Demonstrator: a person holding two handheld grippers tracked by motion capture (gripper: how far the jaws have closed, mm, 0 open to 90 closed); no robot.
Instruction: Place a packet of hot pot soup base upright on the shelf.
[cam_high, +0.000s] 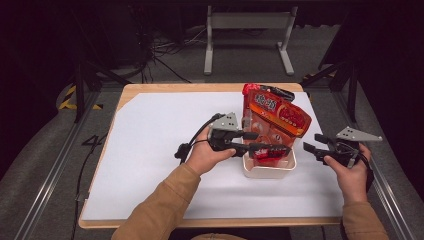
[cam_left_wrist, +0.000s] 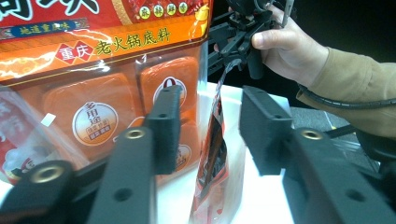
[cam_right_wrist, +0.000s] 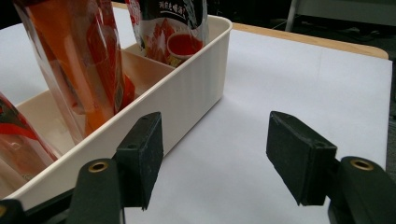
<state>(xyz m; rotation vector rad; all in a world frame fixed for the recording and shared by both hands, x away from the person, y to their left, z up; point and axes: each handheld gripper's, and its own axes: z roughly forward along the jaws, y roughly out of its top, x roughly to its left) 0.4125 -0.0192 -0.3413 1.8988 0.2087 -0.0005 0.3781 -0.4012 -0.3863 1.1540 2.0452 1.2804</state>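
Right gripper view: bin (cam_right_wrist: 187, 93) divider visible.

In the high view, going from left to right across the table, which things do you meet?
Left hand → left gripper → white bin holding the red packets → right gripper → right hand.

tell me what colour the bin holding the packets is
Cream white. The bin shows best in the right gripper view, where its plain side wall sits beside the open right gripper.
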